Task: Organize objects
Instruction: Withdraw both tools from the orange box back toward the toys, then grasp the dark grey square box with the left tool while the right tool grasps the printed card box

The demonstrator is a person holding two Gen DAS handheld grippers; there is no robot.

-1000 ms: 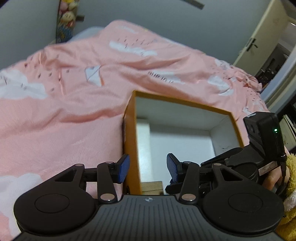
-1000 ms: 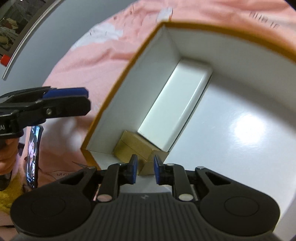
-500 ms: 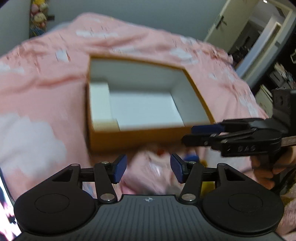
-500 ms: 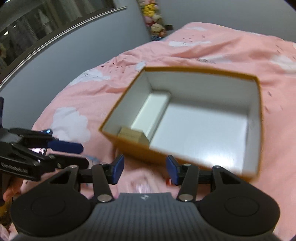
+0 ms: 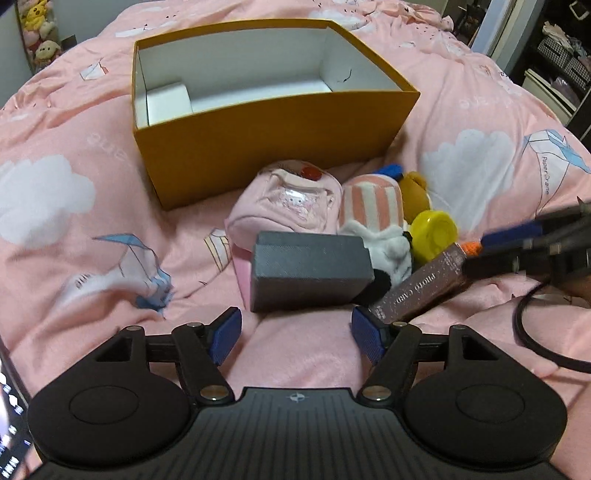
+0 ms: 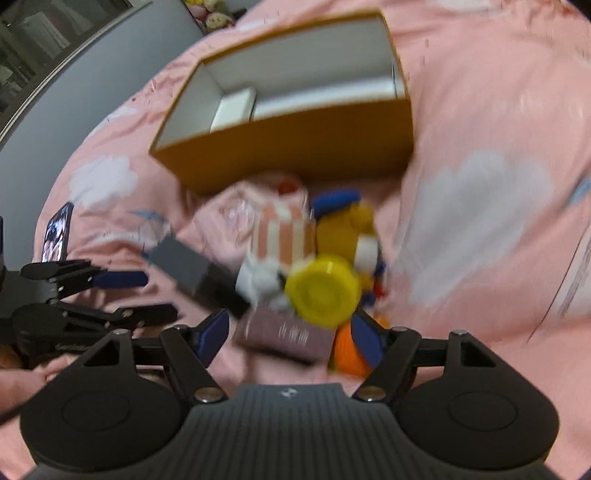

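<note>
An orange box (image 5: 266, 144) (image 6: 295, 147) with a white inside stands open on the pink bed; a white carton (image 5: 168, 101) lies at its left end. In front of it is a pile: a grey box (image 5: 308, 271), a pink pouch (image 5: 284, 206), a striped sock (image 5: 369, 206), a yellow lid (image 5: 434, 230) (image 6: 323, 291), a plush toy (image 5: 415, 194) and a mauve carton (image 5: 421, 288) (image 6: 284, 336). My left gripper (image 5: 295, 338) hangs just short of the grey box, its jaws opening, nothing between them. My right gripper (image 6: 288, 338) hovers over the mauve carton, jaws opening, pads apart from it.
A pink duvet (image 5: 74, 221) with cloud prints covers the bed. A phone (image 6: 57, 230) lies on it at the left. Plush toys (image 5: 37, 33) sit by the wall at the far left. A doorway and shelves (image 5: 554, 55) are at the far right.
Both grippers have pulled back from inside the orange box to the pile in front of it, and both have opened wider. The right gripper left the small gold box in the box.
</note>
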